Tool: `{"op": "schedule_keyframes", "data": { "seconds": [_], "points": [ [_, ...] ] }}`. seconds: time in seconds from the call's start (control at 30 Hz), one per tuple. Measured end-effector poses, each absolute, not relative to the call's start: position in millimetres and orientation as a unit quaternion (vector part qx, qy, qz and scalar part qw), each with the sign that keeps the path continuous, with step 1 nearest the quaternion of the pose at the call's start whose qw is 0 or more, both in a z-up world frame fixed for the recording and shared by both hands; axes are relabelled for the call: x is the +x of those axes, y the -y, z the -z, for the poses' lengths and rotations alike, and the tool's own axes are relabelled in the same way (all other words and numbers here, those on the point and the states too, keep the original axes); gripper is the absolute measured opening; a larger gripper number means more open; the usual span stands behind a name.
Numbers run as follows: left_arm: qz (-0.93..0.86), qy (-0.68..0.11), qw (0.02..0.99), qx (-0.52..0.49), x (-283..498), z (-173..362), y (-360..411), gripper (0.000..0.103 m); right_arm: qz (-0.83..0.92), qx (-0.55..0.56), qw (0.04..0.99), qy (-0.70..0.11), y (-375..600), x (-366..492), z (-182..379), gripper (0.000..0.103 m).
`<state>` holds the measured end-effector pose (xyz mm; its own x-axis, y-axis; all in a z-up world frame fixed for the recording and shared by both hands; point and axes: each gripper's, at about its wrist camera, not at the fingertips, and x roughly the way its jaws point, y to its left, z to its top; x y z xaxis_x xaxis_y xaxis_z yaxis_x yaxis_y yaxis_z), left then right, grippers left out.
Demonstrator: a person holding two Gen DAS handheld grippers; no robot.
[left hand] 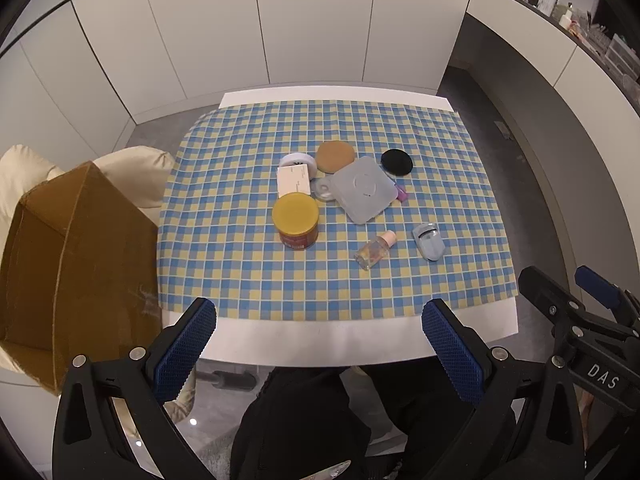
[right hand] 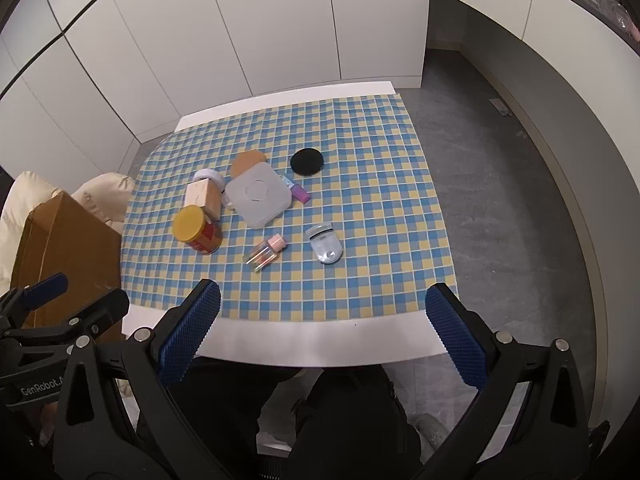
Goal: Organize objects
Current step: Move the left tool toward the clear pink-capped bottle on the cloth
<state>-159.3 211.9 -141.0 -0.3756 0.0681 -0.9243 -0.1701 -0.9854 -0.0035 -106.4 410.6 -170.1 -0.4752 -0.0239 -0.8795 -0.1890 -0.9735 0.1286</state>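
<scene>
Small objects lie clustered mid-table on a blue and yellow checked cloth (left hand: 240,280): a yellow-lidded red jar (left hand: 296,220) (right hand: 197,229), a frosted square case (left hand: 362,189) (right hand: 258,194), a small clear bottle with a pink cap (left hand: 374,250) (right hand: 266,254), a pale blue eyelash curler (left hand: 429,241) (right hand: 325,244), a black round pad (left hand: 397,162) (right hand: 307,161), a tan sponge (left hand: 335,156), a white box (left hand: 294,182). My left gripper (left hand: 319,330) and right gripper (right hand: 323,320) hover open over the table's near edge, both empty.
An open brown cardboard box (left hand: 76,264) (right hand: 64,248) stands left of the table, against a cream cushion (left hand: 136,168). White cabinets rise behind. A shelf of clutter (left hand: 580,12) runs along the right wall. A person's dark-clothed legs (left hand: 312,420) sit below the table edge.
</scene>
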Motion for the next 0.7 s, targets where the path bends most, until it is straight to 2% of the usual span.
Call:
{"op": "schedule_keyframes", "data": {
  "seconds": [0.7],
  "points": [
    [-0.810,-0.051,0.072,-0.580,-212,223,-217,0.102,-0.835,-0.543,0.064,-0.062,-418,-161,250,0.103]
  ]
}}
